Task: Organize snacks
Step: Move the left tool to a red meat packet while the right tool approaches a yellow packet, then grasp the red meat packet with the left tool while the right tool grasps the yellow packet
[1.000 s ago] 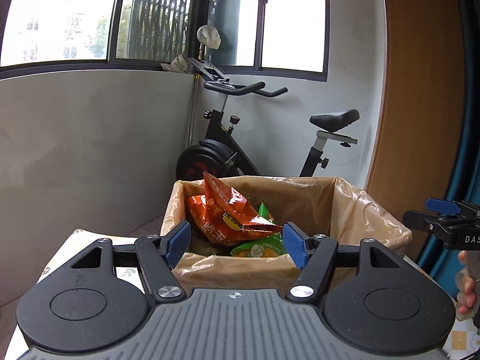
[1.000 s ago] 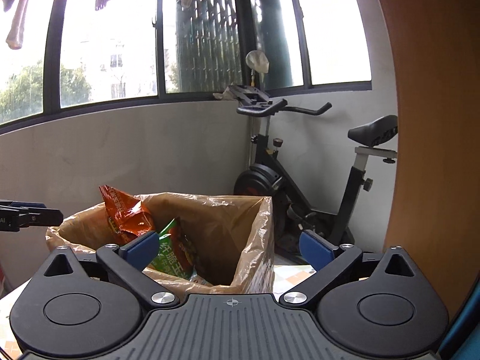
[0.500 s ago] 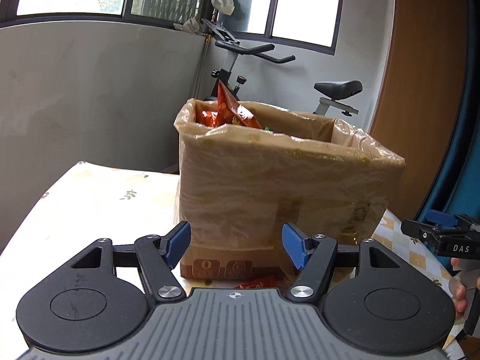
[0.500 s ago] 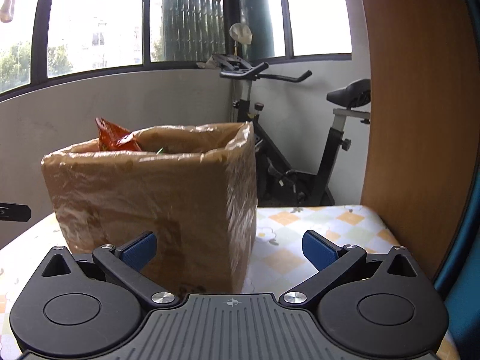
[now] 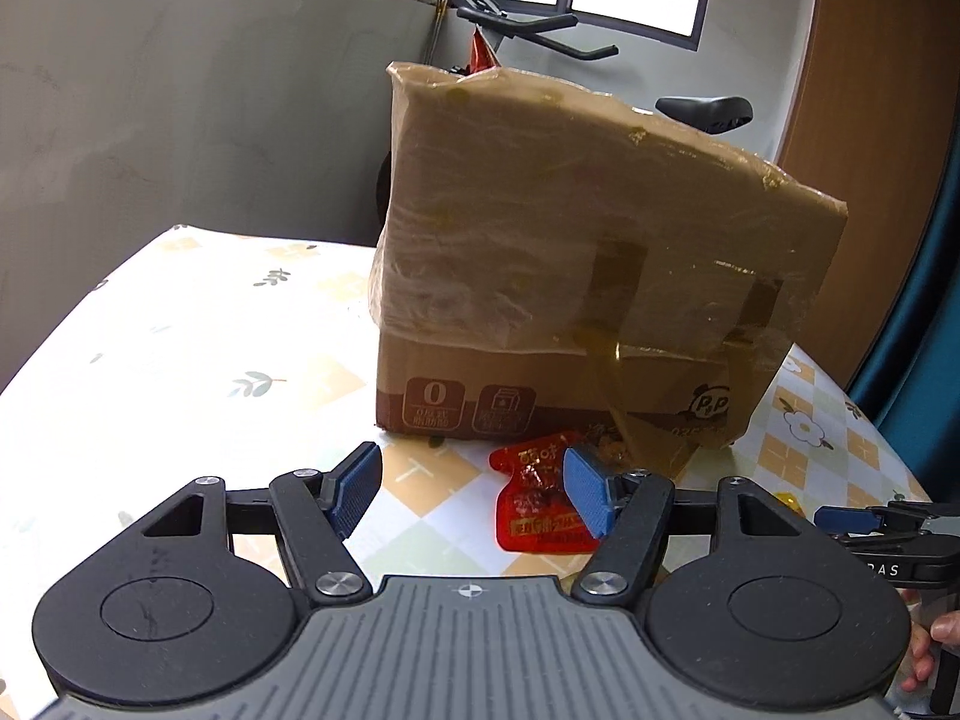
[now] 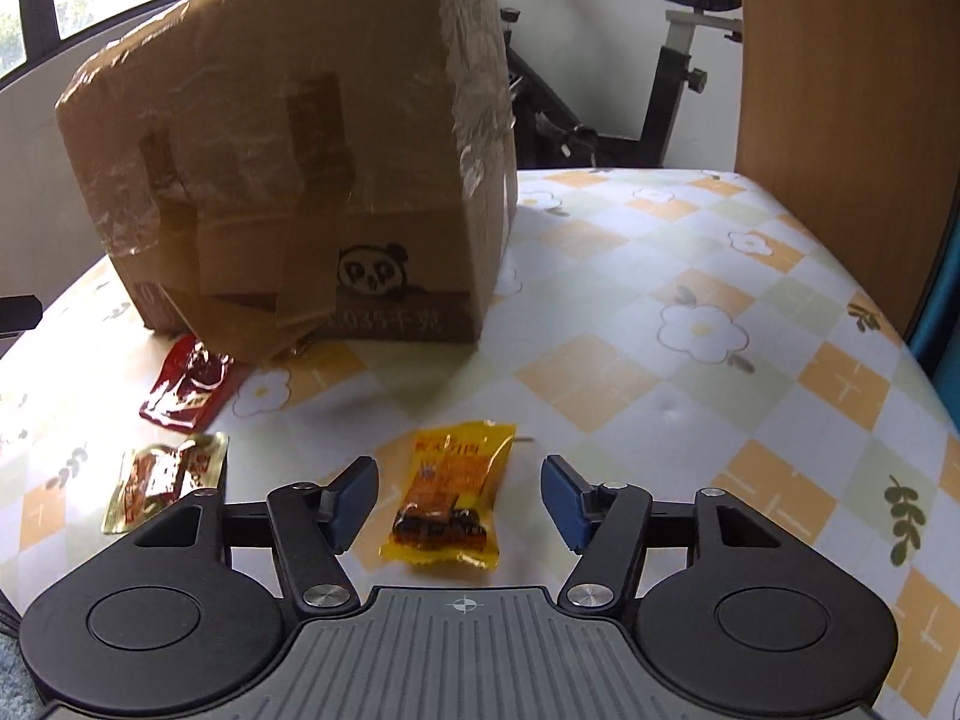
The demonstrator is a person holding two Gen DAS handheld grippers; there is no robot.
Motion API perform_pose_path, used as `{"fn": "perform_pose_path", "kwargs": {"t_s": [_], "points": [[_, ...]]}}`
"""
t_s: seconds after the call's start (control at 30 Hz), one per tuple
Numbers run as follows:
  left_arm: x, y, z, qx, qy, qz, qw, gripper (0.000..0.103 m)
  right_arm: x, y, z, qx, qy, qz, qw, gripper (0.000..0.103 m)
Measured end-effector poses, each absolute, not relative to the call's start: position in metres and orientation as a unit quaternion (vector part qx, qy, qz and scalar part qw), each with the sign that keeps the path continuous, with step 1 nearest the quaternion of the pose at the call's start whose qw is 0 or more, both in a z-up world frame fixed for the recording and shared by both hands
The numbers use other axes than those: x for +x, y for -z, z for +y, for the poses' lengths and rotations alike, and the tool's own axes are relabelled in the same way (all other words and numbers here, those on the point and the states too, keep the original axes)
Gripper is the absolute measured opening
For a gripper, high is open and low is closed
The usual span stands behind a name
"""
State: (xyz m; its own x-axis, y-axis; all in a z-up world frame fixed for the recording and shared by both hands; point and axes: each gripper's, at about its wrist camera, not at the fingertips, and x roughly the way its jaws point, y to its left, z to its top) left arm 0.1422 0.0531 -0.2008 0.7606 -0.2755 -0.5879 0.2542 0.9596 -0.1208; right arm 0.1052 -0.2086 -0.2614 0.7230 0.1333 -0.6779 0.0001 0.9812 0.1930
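Note:
A tall cardboard box [image 5: 570, 252] wrapped in clear plastic stands on the table, with a red snack bag's tip [image 5: 480, 54] poking out of its top. My left gripper [image 5: 474, 486] hovers low in front of it, open and holding nothing. A red sauce packet [image 5: 534, 504] lies just past its right finger, partly hidden by it. My right gripper [image 6: 461, 498] is low over a yellow snack packet [image 6: 456, 480] that lies flat between its fingers. Its jaws are closing, with gaps left on both sides of the packet. The box [image 6: 288, 150] stands beyond it.
The red packet [image 6: 189, 384] and a gold packet [image 6: 162, 480] lie left of the right gripper on the flowered tablecloth [image 6: 720, 360]. An exercise bike [image 6: 678, 60] stands behind the table. A wooden panel [image 6: 840, 120] borders the table's right side.
Both grippers came down from above the box's open top to just over the table. The right gripper's jaws narrowed around the yellow packet. The left jaws kept their width.

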Motion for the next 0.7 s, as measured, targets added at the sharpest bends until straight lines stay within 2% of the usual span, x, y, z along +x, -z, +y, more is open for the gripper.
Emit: {"fn": "perform_pose_path", "kwargs": {"t_s": [0.07, 0.17, 0.3, 0.7], "points": [[0.141, 0.207, 0.054, -0.017, 0.139, 0.323, 0.936, 0.069, 0.107, 0.264, -0.205, 0.079, -0.035, 0.373, 0.924, 0.051], [0.140, 0.213, 0.056, -0.018, 0.138, 0.330, 0.934, 0.069, 0.111, 0.265, -0.203, 0.067, -0.038, 0.367, 0.927, 0.036], [0.143, 0.222, 0.052, -0.013, 0.141, 0.342, 0.929, 0.068, 0.118, 0.266, -0.201, 0.063, -0.050, 0.359, 0.930, 0.033], [0.168, 0.248, 0.006, 0.013, 0.171, 0.371, 0.913, 0.066, 0.133, 0.272, -0.185, 0.033, -0.066, 0.331, 0.941, 0.033]]}}
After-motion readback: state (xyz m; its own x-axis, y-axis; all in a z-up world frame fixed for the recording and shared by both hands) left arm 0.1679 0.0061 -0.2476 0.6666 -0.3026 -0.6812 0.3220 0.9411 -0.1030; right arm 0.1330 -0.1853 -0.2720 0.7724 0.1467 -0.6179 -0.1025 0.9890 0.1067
